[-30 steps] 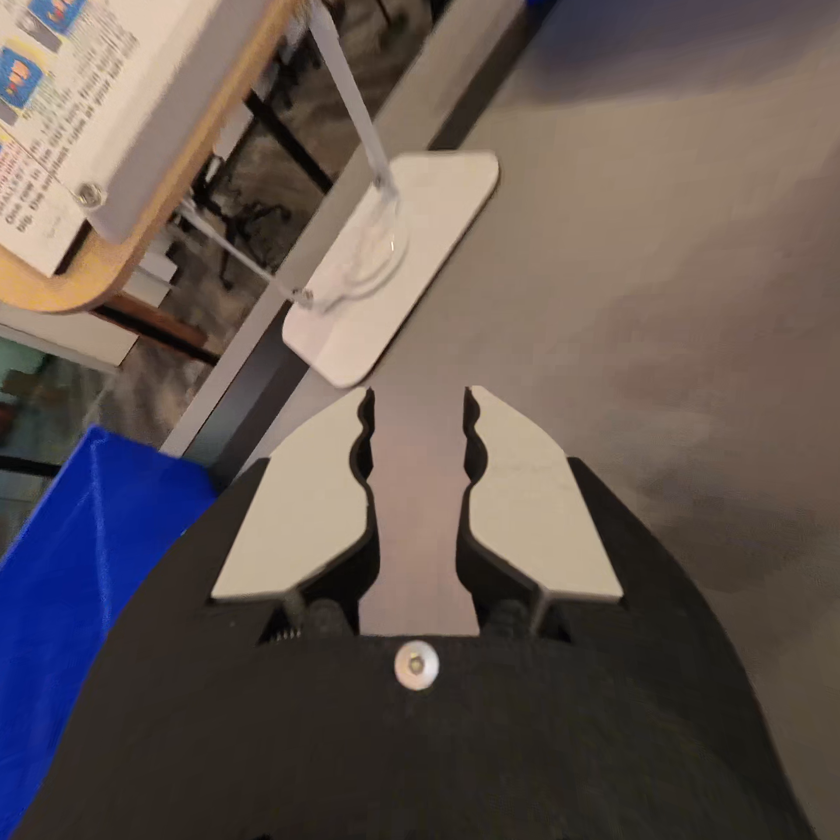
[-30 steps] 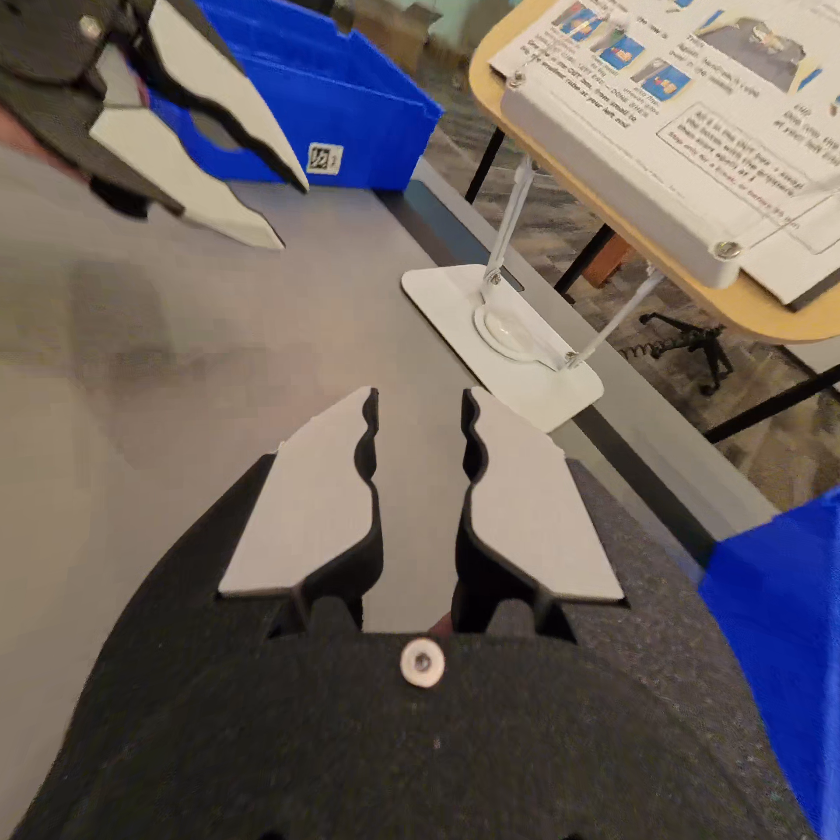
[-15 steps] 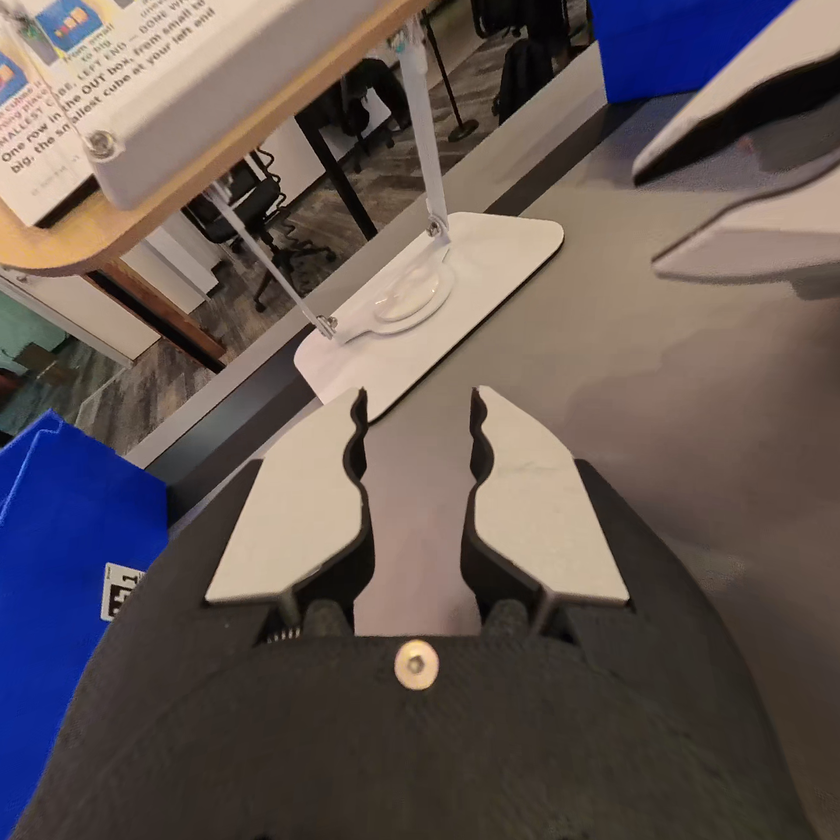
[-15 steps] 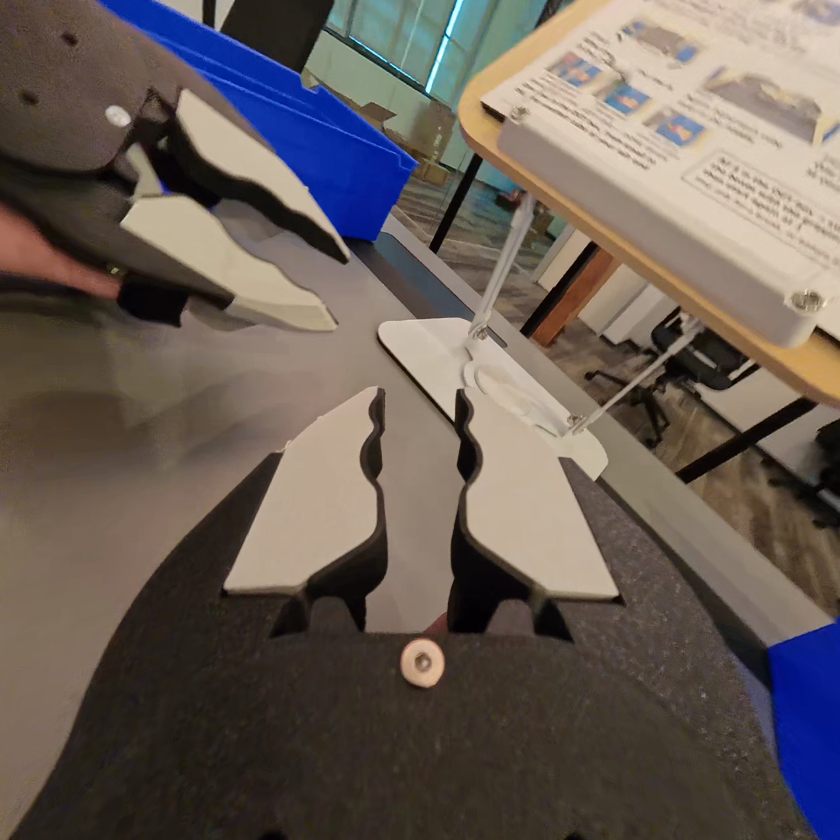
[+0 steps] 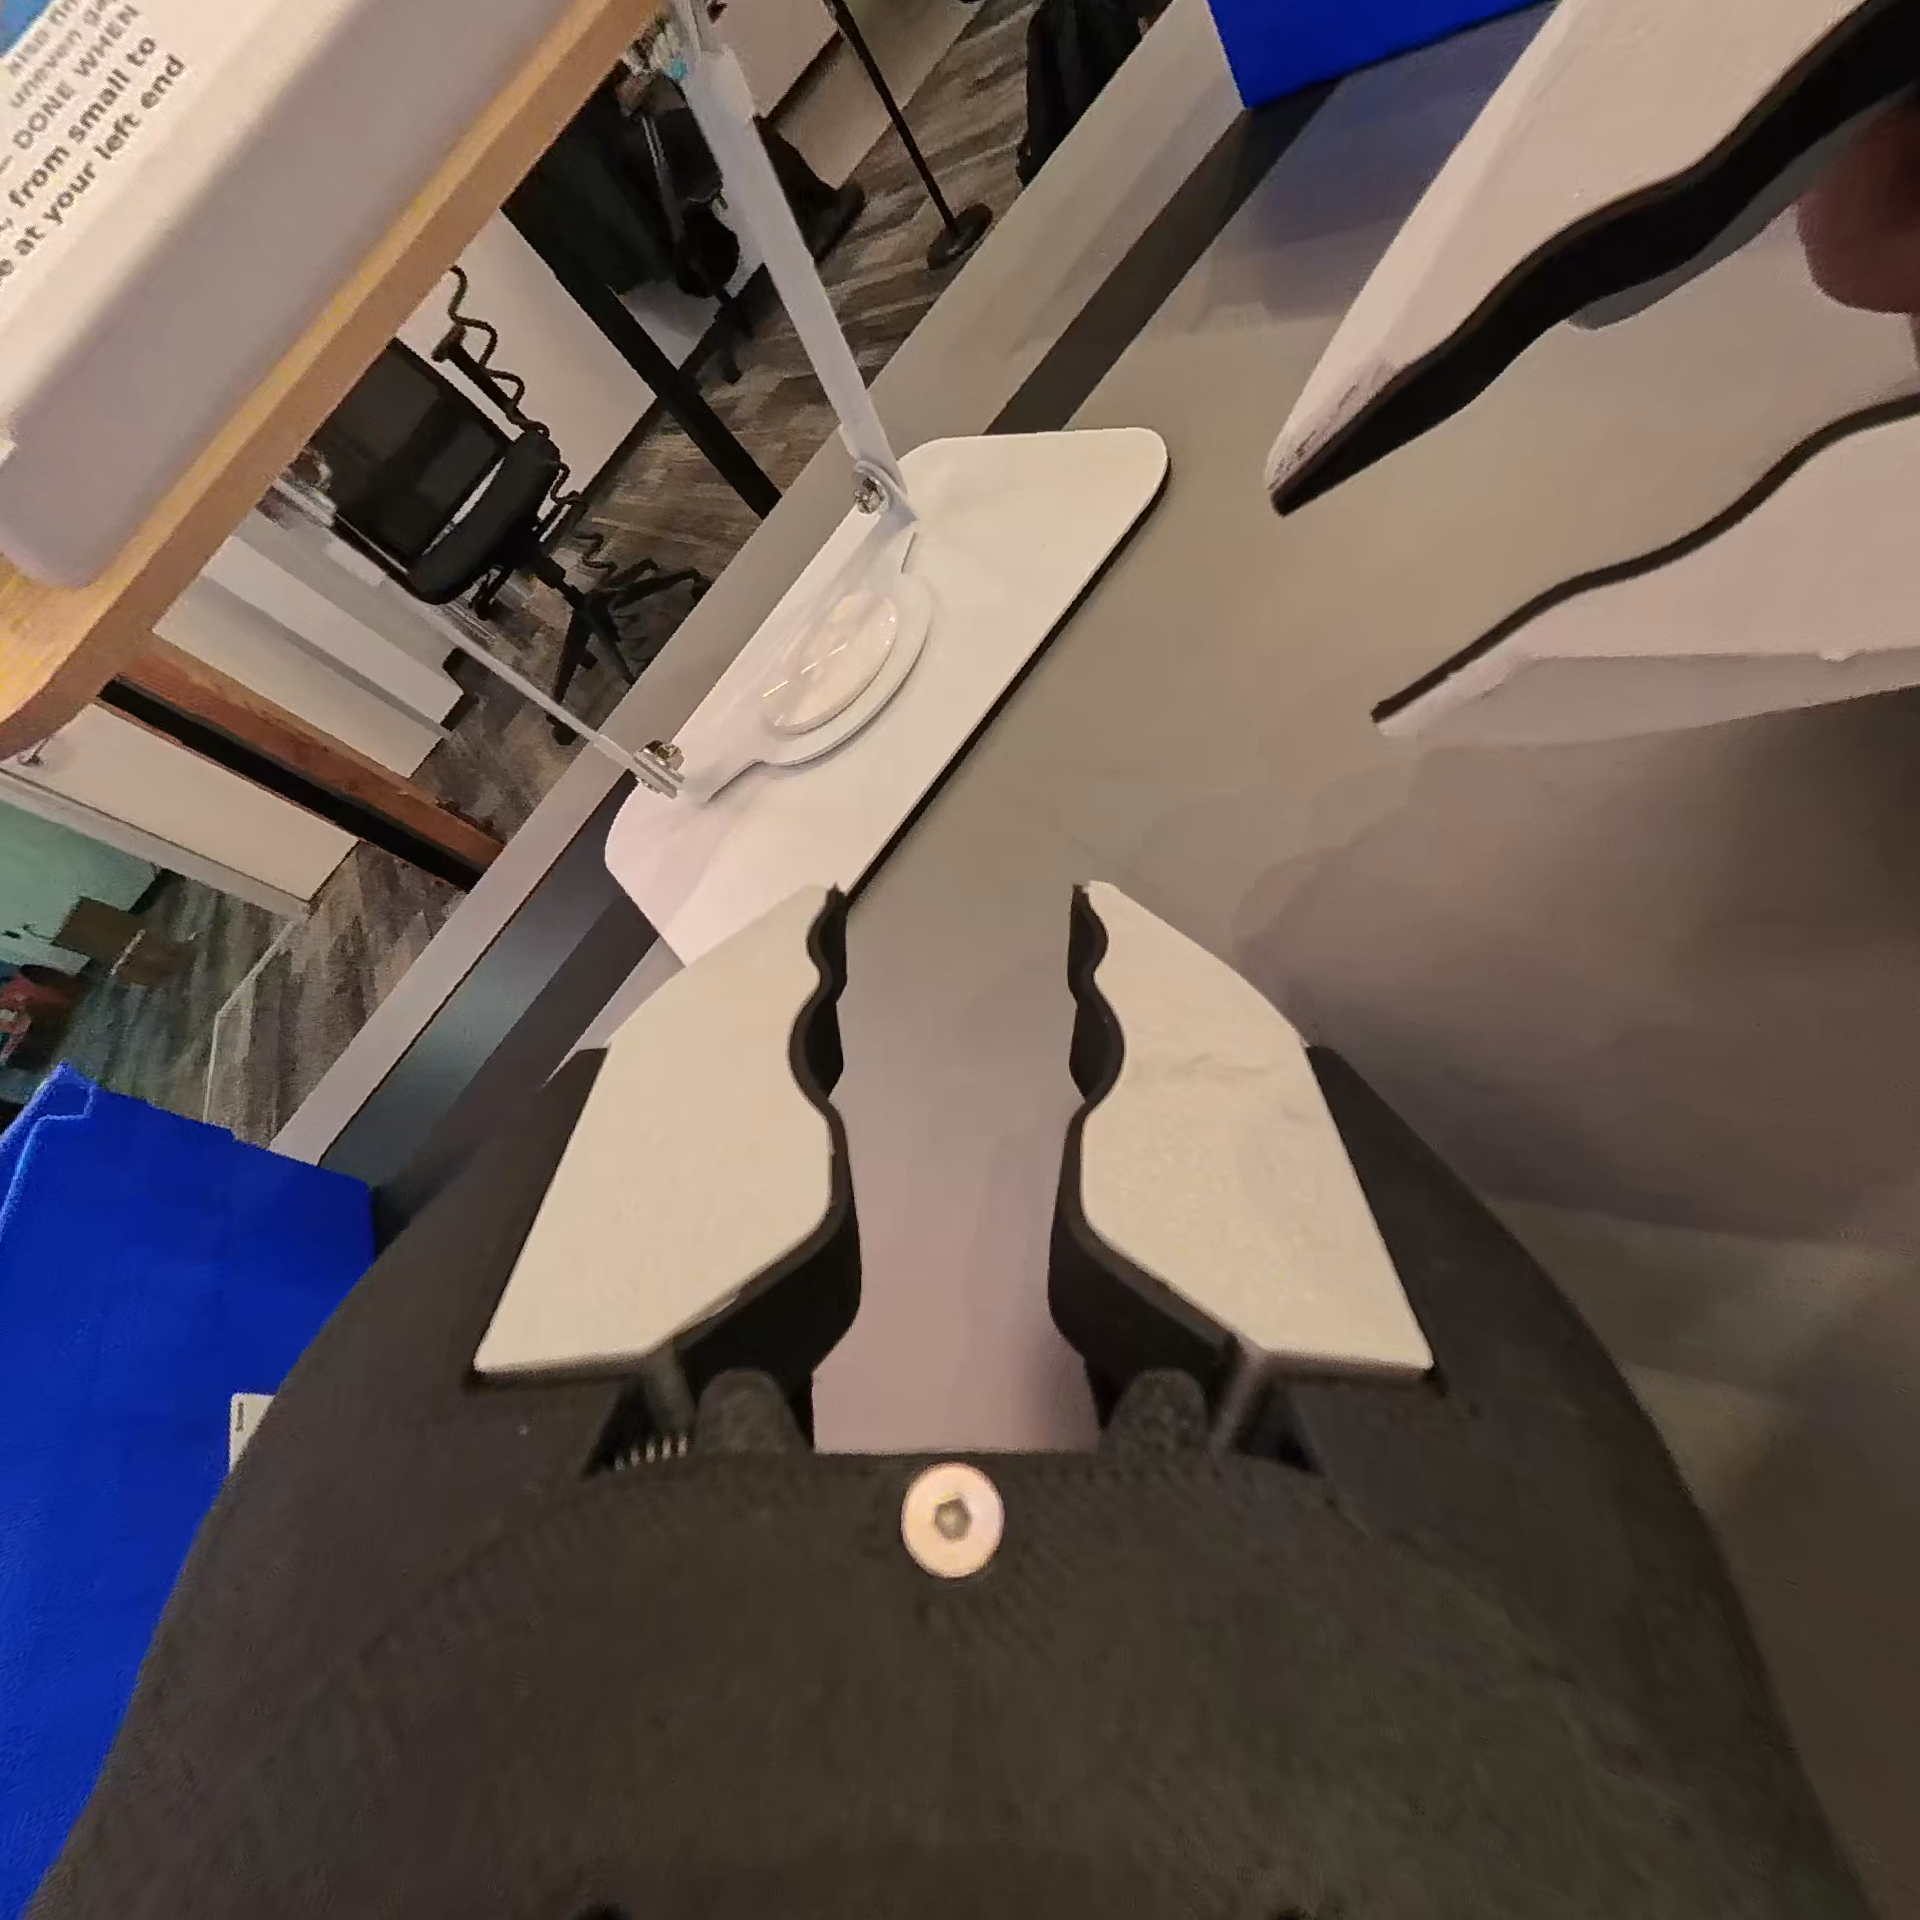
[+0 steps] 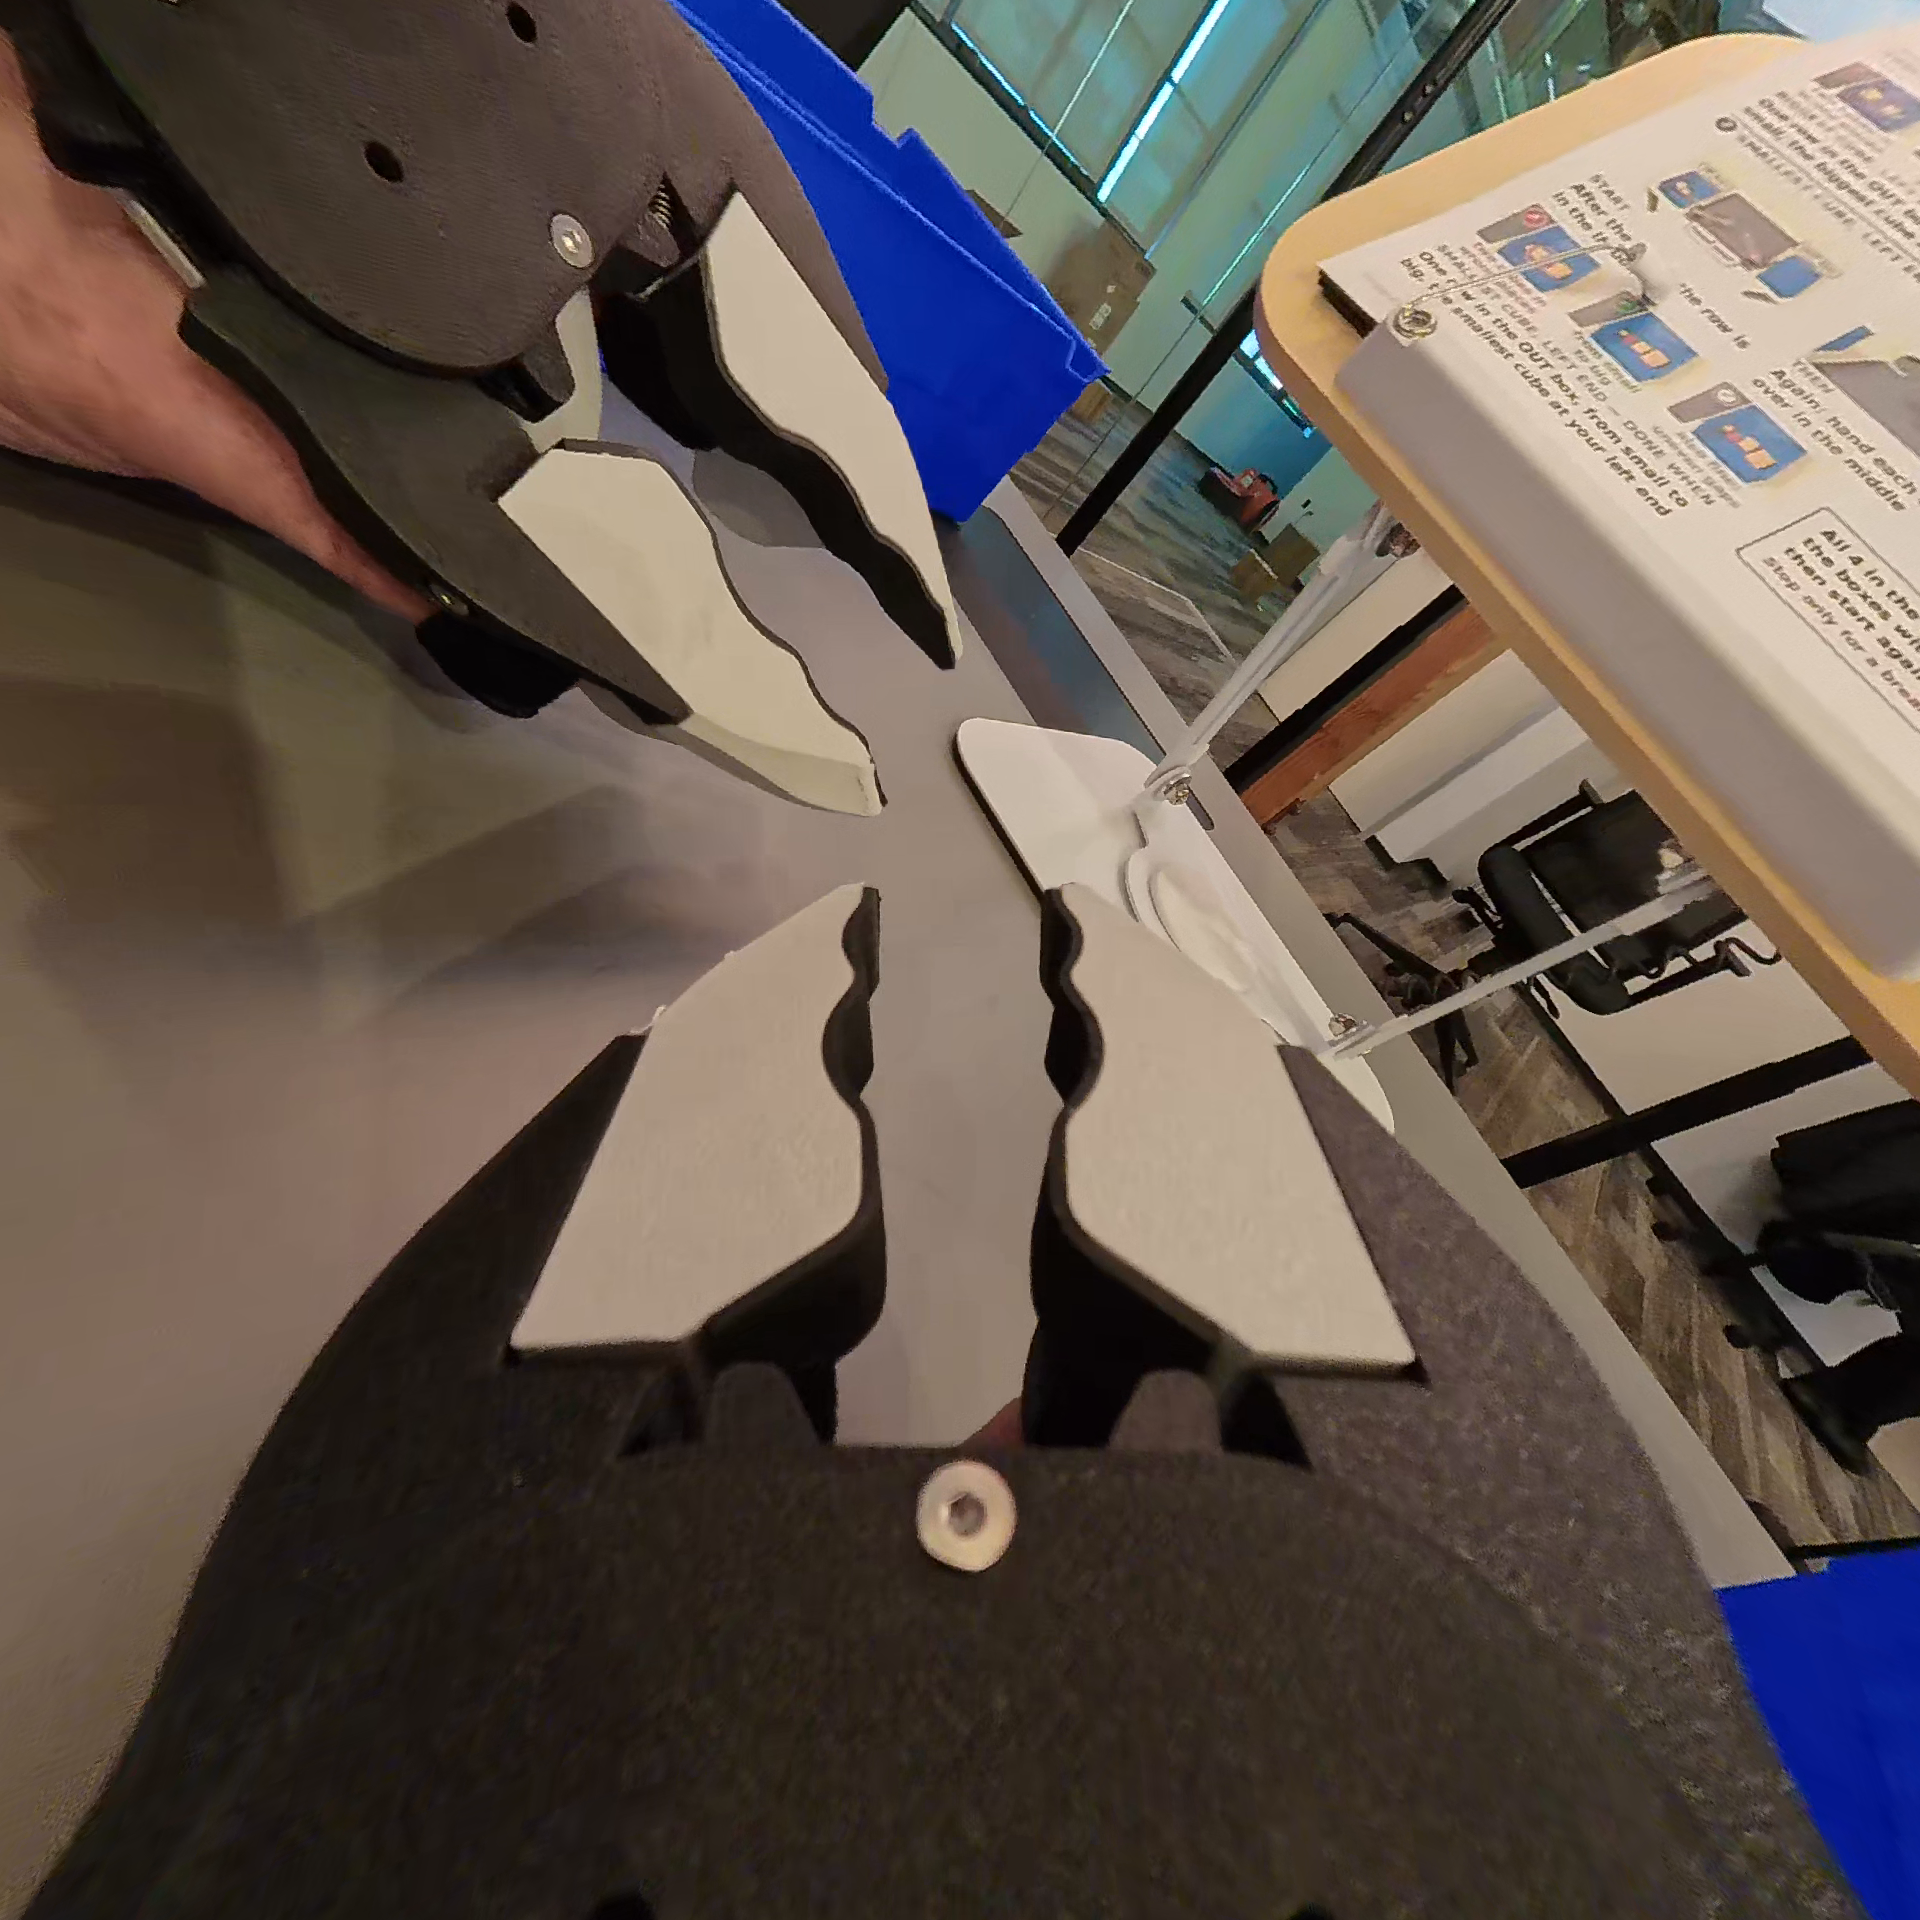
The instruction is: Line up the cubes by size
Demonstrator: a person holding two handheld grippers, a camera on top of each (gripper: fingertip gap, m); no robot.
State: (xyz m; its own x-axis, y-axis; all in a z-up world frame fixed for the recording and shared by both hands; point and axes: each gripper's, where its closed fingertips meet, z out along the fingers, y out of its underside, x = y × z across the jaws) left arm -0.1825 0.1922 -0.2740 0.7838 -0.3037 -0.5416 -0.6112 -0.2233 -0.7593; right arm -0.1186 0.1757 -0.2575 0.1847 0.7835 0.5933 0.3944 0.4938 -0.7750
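The left hand-held gripper (image 5: 954, 904) is open, with nothing between its two fingers — only the grey worktop (image 5: 1403, 1039) shows in the gap. The right hand-held gripper (image 6: 956, 904) is open too and holds nothing. Both hang over the worktop, tips close together but not touching. A white stand base (image 5: 935, 644) sits near the worktop's edge, and blue bins (image 6: 935, 312) stand at the sides. No cubes show in either view — I cannot tell where they are.

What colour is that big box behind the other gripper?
Bright blue box; it shows best in the right wrist view.
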